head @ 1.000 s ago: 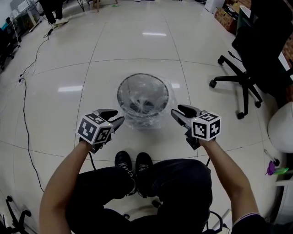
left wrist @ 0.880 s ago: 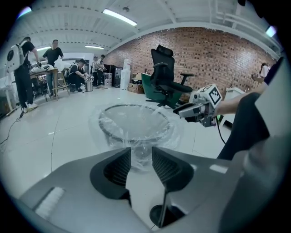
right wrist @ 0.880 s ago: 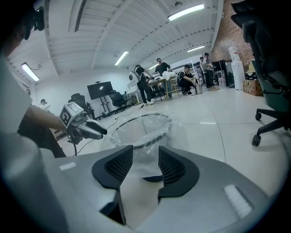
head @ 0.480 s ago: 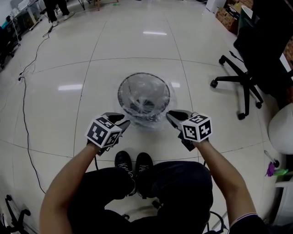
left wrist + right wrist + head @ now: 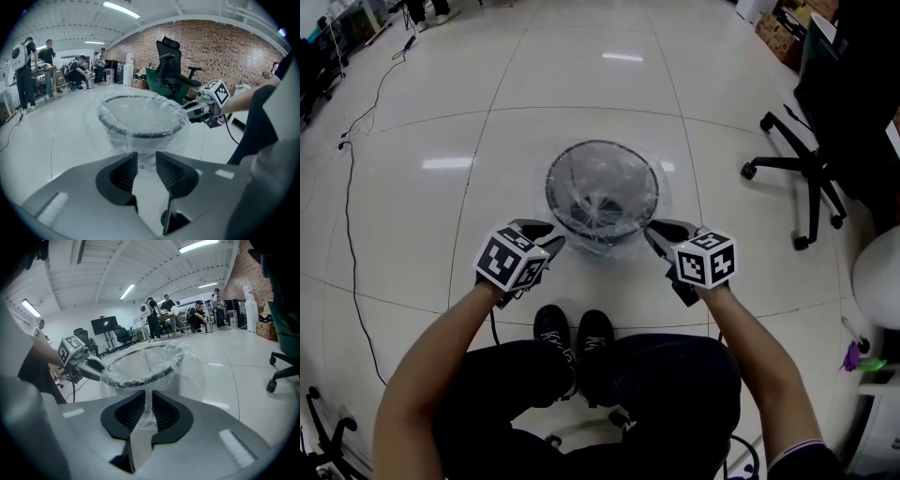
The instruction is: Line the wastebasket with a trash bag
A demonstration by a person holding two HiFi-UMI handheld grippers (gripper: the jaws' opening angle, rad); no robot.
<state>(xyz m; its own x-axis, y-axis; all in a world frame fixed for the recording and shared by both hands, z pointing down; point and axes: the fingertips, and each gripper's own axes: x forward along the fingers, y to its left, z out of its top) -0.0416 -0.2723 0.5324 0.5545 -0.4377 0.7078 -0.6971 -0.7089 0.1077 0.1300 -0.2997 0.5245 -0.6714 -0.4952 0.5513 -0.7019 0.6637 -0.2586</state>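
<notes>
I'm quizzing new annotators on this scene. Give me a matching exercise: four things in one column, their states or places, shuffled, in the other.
Things: 1 left tool; 2 right tool; 3 wastebasket; 4 office chair.
States: A shut on a fold of the trash bag; B black, at the head view's right side; C jaws apart, gripping nothing; D on the floor, clear film over its rim.
Pairs: 1-C; 2-A; 3-D; 4-B.
Both tools' jaws have just been closing; only the right one pinches film.

The tiled floor (image 5: 581, 84) bears the wastebasket (image 5: 602, 143) with its trash bag (image 5: 605, 247), a black cable (image 5: 348, 216) and an office chair (image 5: 811, 173)
</notes>
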